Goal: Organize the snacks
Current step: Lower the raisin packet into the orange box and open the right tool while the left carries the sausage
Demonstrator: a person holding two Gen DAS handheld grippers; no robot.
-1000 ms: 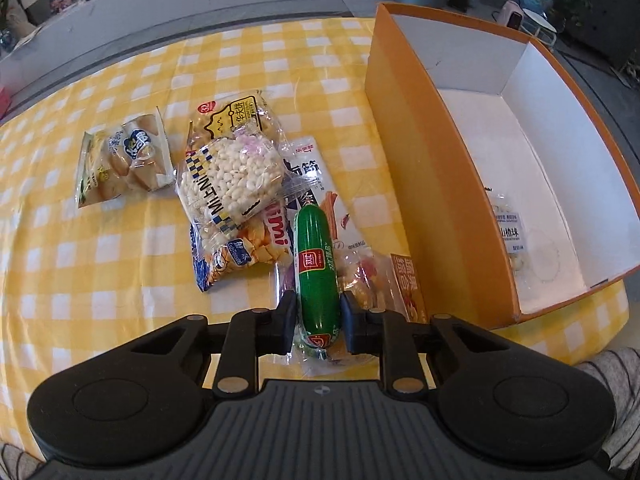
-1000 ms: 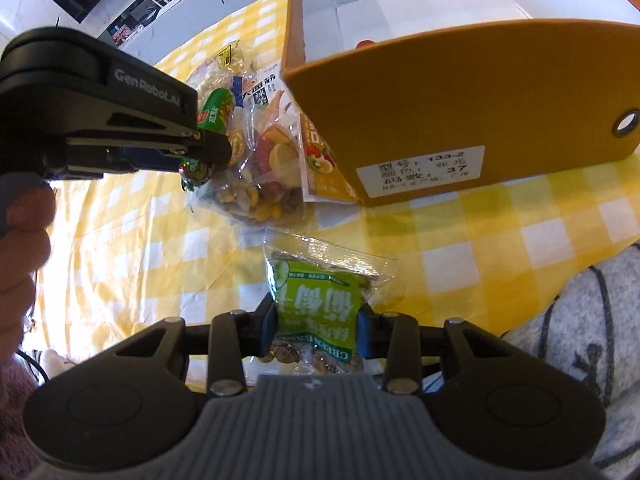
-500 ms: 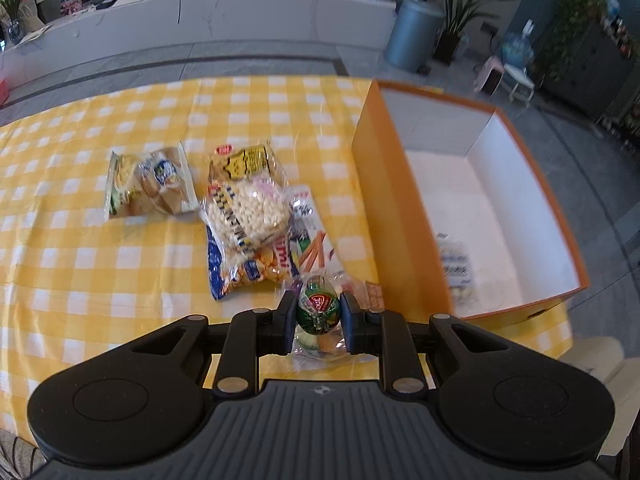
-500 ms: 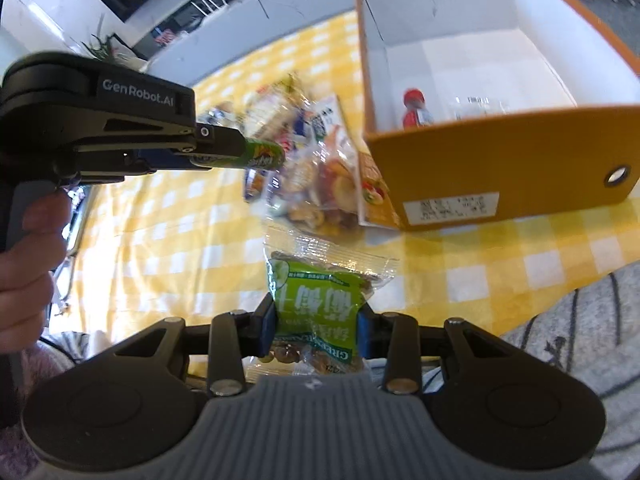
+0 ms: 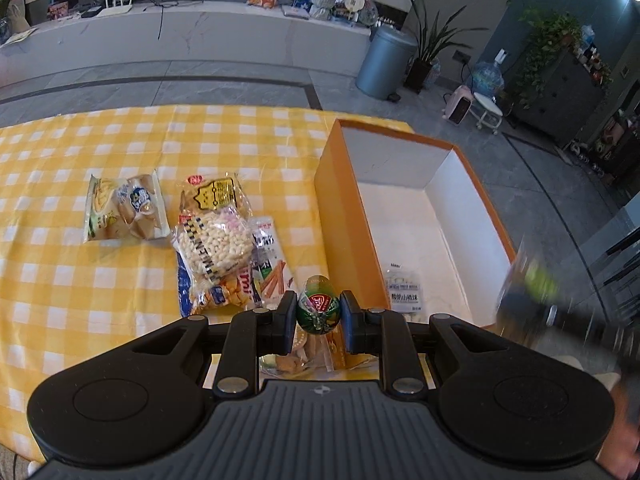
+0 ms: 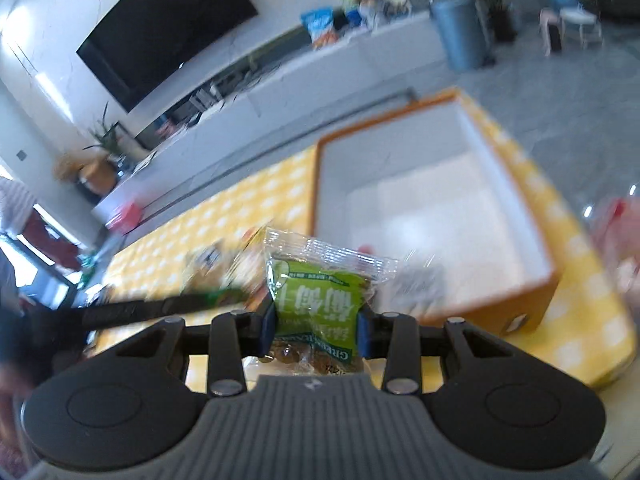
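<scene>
My left gripper (image 5: 319, 312) is shut on a green sausage stick (image 5: 318, 305), held end-on above the table beside the orange box (image 5: 340, 220). My right gripper (image 6: 316, 326) is shut on a green raisin packet (image 6: 316, 300), raised above the table in front of the box (image 6: 512, 304). The right gripper also shows blurred at the right edge of the left wrist view (image 5: 532, 296). A small clear packet (image 5: 404, 294) lies inside the box. Several snack bags (image 5: 216, 240) lie piled on the yellow checked tablecloth (image 5: 80, 280).
A bread packet (image 5: 124, 208) lies apart at the left of the pile. The box has tall orange walls and a white inside. Beyond the table are a grey floor, a bin (image 5: 384, 60) and plants. The right wrist view is blurred.
Both grippers have risen well above the table with their snacks. The sausage stick has tipped from lying flat to pointing end-on. The right gripper has swung toward the box.
</scene>
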